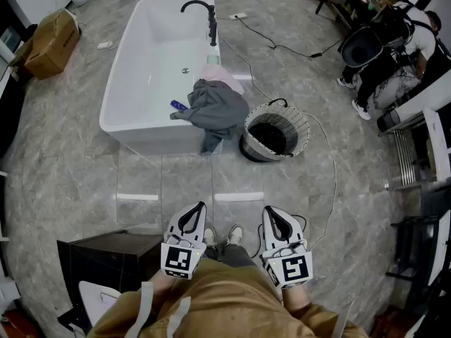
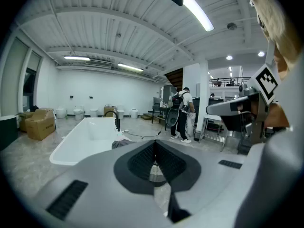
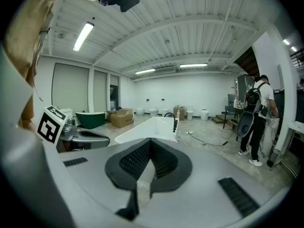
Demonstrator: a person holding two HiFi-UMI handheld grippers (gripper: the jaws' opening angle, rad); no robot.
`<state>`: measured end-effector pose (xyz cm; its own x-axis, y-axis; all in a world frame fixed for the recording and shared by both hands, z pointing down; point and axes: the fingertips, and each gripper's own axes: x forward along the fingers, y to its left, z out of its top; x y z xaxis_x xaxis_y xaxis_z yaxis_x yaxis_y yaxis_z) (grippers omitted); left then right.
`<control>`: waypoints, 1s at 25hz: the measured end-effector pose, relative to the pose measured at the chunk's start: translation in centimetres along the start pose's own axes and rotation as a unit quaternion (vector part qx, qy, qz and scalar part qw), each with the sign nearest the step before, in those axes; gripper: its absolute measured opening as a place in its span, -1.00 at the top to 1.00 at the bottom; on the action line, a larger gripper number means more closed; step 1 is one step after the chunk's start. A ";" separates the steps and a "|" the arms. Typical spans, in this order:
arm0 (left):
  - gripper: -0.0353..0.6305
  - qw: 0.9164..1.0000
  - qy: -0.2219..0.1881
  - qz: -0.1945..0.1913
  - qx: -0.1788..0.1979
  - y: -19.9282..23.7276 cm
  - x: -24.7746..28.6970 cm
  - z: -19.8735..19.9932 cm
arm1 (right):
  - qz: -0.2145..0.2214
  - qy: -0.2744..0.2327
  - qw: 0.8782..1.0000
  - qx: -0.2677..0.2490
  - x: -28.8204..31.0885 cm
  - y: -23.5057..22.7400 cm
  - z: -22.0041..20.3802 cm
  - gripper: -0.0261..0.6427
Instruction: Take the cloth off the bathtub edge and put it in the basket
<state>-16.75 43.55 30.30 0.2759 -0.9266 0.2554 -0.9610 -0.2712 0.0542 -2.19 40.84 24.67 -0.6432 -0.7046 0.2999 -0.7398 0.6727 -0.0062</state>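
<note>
Low in the head view, the left gripper (image 1: 198,213) and the right gripper (image 1: 270,215) are held side by side above the person's shoes. Both are pointed toward the top of the frame. Each pair of jaws is seen pressed together, with nothing between them. Above centre, well apart from both grippers, a grey cloth (image 1: 215,108) is draped over the near right corner of the white bathtub (image 1: 130,83), with one end hanging down the outer wall. A pink cloth (image 1: 225,74) is seen just behind it on the rim, and a small blue object (image 1: 178,105) lies inside the tub beside it. Just right of the grey cloth, a round basket (image 1: 301,127) is set on the tiled floor. A black tap (image 1: 206,14) is mounted on the tub's right rim. A cardboard box (image 1: 53,42) is seen at upper left and a person (image 1: 391,51) at upper right.
</note>
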 end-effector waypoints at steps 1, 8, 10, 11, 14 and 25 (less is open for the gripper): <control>0.88 1.000 -0.002 0.006 0.000 0.3 -0.1 0.1 | 0.005 -0.004 1.000 -0.005 0.4 0.3 0.3 0.91; 0.88 0.998 -0.035 0.054 0.002 0.8 -0.7 3.4 | 0.048 -0.019 0.998 -0.023 1.6 1.4 1.9 0.91; 0.88 0.997 -0.038 0.064 0.005 0.7 -0.8 3.7 | 0.058 -0.024 0.998 -0.027 1.9 1.2 2.1 0.91; 0.88 0.997 -0.040 0.069 0.006 0.7 -0.9 3.7 | 0.061 -0.026 0.997 -0.029 1.9 1.2 2.2 0.91; 0.88 0.996 -0.042 0.082 0.015 0.5 -0.8 3.6 | 0.056 -0.028 0.997 -0.043 2.1 0.4 2.3 0.91; 0.88 0.991 -0.048 0.118 0.027 -1.0 1.0 4.8 | 0.076 -0.040 0.994 -0.068 2.1 -2.6 2.6 0.91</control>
<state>-15.44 41.64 25.83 0.0458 -0.9858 0.1617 -0.9974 -0.0541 -0.0478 -2.14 37.00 22.84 -0.7631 -0.6047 0.2283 -0.6029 0.7932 0.0859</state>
